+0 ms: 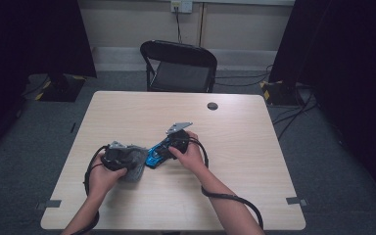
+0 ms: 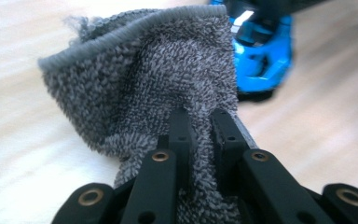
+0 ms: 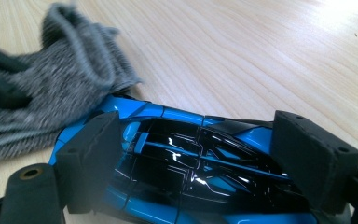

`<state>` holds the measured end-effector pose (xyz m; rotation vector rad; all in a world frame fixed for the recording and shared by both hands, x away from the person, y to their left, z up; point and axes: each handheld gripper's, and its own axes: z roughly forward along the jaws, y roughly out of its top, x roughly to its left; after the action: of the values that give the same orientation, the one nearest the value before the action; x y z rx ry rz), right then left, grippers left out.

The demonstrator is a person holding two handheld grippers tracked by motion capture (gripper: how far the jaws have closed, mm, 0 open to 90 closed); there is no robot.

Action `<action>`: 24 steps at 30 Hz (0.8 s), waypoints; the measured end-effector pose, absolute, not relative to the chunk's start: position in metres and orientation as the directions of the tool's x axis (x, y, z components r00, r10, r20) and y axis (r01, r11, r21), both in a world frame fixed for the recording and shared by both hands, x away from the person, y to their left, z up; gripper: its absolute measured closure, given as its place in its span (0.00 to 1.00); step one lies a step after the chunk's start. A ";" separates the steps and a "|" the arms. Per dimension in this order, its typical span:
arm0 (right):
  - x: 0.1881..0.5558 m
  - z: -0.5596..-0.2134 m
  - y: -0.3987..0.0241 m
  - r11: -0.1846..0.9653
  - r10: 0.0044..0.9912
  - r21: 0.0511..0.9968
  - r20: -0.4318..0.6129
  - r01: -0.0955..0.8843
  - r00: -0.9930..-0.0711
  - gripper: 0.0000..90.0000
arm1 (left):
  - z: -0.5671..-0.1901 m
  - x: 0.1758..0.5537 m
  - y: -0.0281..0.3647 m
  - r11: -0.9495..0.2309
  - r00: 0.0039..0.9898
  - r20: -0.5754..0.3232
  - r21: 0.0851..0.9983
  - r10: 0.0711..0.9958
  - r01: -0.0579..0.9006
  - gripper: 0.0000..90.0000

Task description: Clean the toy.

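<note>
Terry cloth (image 2: 144, 84), grey and looped, pinched in left tool (image 2: 200, 126), glossy blue-and-black toy car (image 3: 191, 163) clamped by right tool (image 3: 205, 163), both mid-desk (image 1: 254, 161) toward its near edge, cloth touching car.

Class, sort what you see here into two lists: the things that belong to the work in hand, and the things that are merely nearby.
In the work:
- grey terry cloth, pinched in the left tongs
- blue and black toy car, clamped between the right tongs

Merely nearby:
- black folding chair behind the table
- round black cap set in the tabletop
- wall socket
</note>
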<state>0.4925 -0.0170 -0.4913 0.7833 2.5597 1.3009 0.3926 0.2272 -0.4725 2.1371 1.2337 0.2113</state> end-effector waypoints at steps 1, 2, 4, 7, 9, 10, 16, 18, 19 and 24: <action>0.492 -0.491 -0.017 0.483 0.522 0.790 0.087 0.378 -0.849 0.18 | -0.473 0.393 0.227 -0.344 0.544 -0.176 0.608 0.821 0.715 0.90; 0.492 -0.491 -0.017 0.483 0.522 0.790 0.086 0.378 -0.849 0.18 | -0.472 0.388 0.224 -0.347 0.555 -0.188 0.609 0.811 0.713 0.90; 0.493 -0.491 -0.017 0.485 0.522 0.789 0.087 0.379 -0.849 0.18 | -0.472 0.383 0.221 -0.357 0.563 -0.182 0.610 0.806 0.707 0.90; 0.493 -0.491 -0.017 0.486 0.522 0.788 0.087 0.379 -0.849 0.18 | -0.471 0.380 0.218 -0.358 0.571 -0.188 0.613 0.800 0.704 0.90; 0.492 -0.491 -0.017 0.485 0.522 0.788 0.086 0.379 -0.849 0.18 | -0.470 0.376 0.215 -0.361 0.581 -0.199 0.614 0.789 0.701 0.90; 0.492 -0.491 -0.017 0.485 0.522 0.788 0.086 0.379 -0.848 0.18 | -0.469 0.376 0.214 -0.374 0.590 -0.194 0.611 0.784 0.697 0.90; 0.492 -0.491 -0.016 0.485 0.524 0.787 0.086 0.380 -0.847 0.18 | -0.468 0.370 0.206 -0.382 0.612 -0.206 0.620 0.764 0.686 0.90; 0.492 -0.491 -0.016 0.486 0.524 0.787 0.085 0.380 -0.847 0.18 | -0.468 0.369 0.202 -0.389 0.622 -0.206 0.622 0.756 0.679 0.90; 0.492 -0.491 -0.016 0.485 0.525 0.787 0.086 0.381 -0.847 0.18 | -0.468 0.369 0.202 -0.389 0.622 -0.206 0.622 0.756 0.679 0.90; 0.492 -0.491 -0.016 0.485 0.524 0.788 0.085 0.380 -0.847 0.18 | -0.468 0.366 0.189 -0.408 0.651 -0.213 0.628 0.728 0.662 0.90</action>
<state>0.4919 -0.0162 -0.4908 0.7864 2.5601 1.2936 0.3657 0.1887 -0.4680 2.1685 1.0737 0.1219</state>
